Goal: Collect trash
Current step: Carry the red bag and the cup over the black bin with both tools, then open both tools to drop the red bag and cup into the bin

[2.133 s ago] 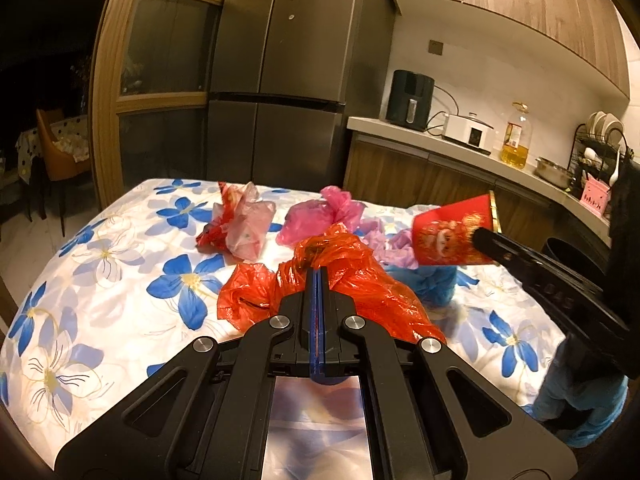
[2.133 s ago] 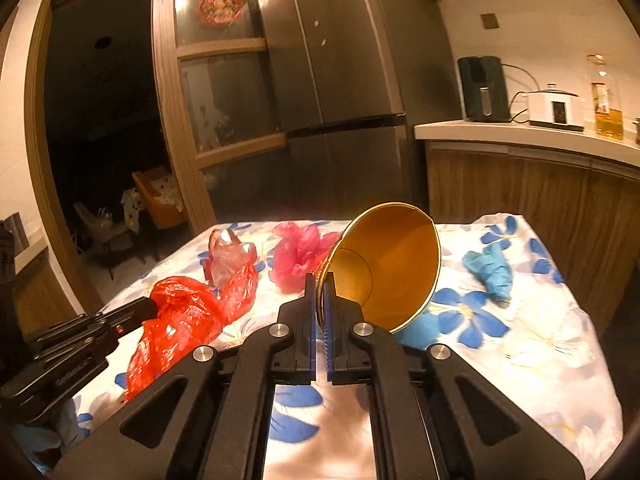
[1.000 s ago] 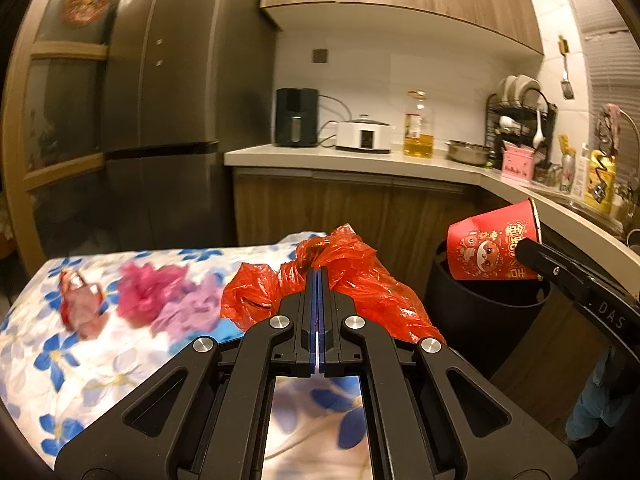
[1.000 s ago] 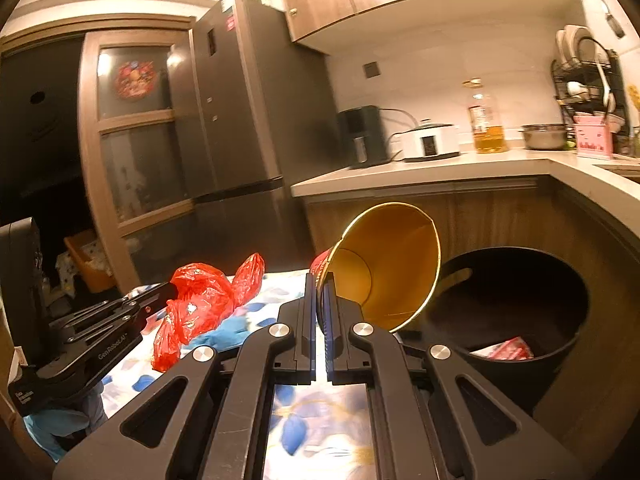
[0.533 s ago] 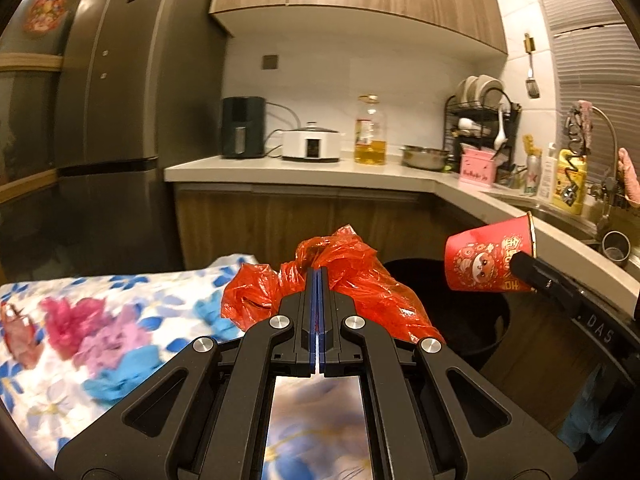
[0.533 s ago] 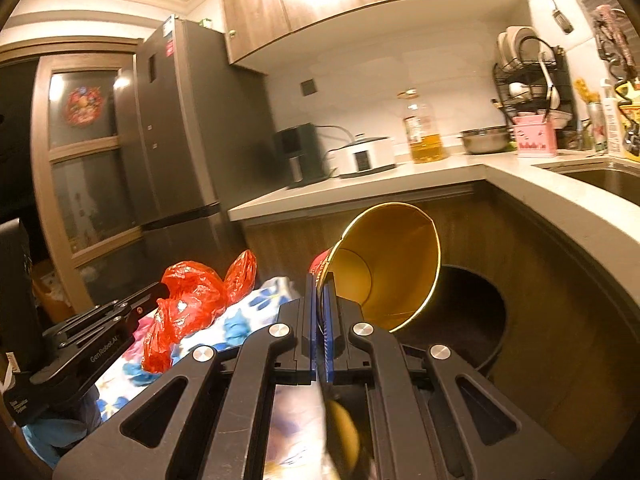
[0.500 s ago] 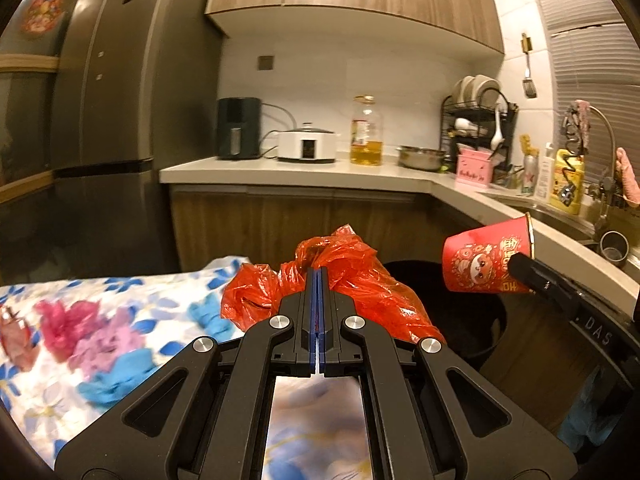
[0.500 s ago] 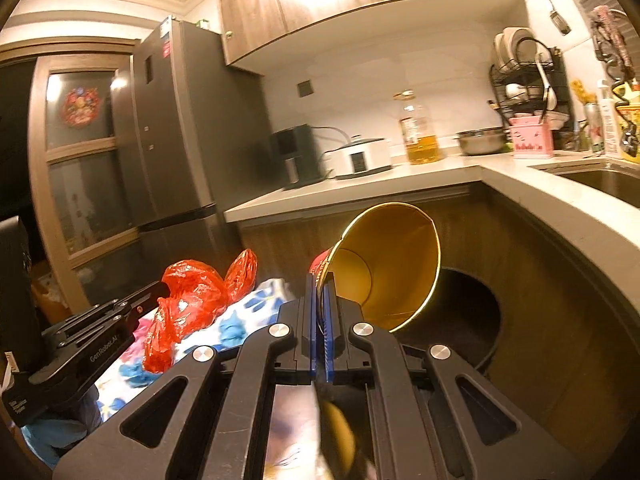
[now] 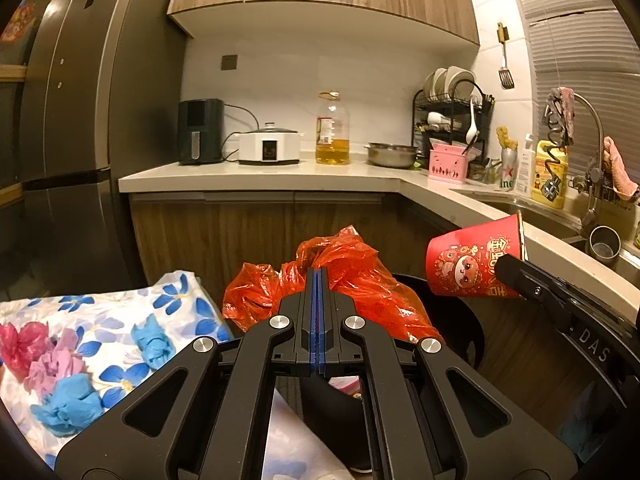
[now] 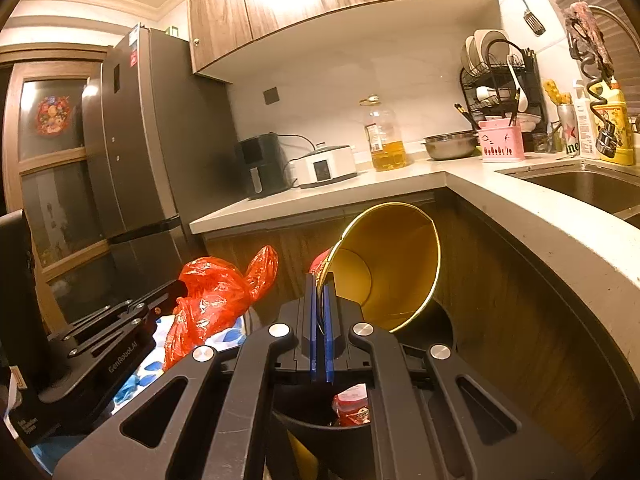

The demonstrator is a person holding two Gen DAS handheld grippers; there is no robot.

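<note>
— Grippers first: how are the two standing?

— Left gripper (image 9: pixel 318 280) is clamping its blue pads tight on a crumpled red plastic bag (image 9: pixel 352 276). Right gripper (image 10: pixel 319 292) is pinching the rim of a red paper cup (image 10: pixel 390 264), gold inside, tilted with its mouth facing the camera. Both loads are hanging over a black trash bin (image 9: pixel 460 320) beside the wooden cabinets.

— Counting the trash?

— One bag and one cup are being carried. Some red packaging (image 10: pixel 352 404) is lying in the bin already. On the floral tablecloth (image 9: pixel 120 312) four crumpled pieces are waiting: two blue (image 9: pixel 154 342), one pink (image 9: pixel 20 346), one purple (image 9: pixel 56 366).

— Any writing?

— "GenRobot.AI" is showing on the left gripper's body in the right wrist view, and "DAS" on the right gripper's body in the left wrist view. The cup is bearing gold Chinese characters and a cartoon figure; I cannot read them. A green can (image 10: pixel 570 136) by the sink is showing a red star and the letters "ine".

— What is differing from a second ago?

— Both views are swinging away from the table toward the counter: the fridge (image 9: pixel 72 120) is sliding to the left edge, the sink tap (image 9: pixel 592 120) is coming into sight, and the bin is now sitting directly under the bag and cup. Grips are staying unchanged.
</note>
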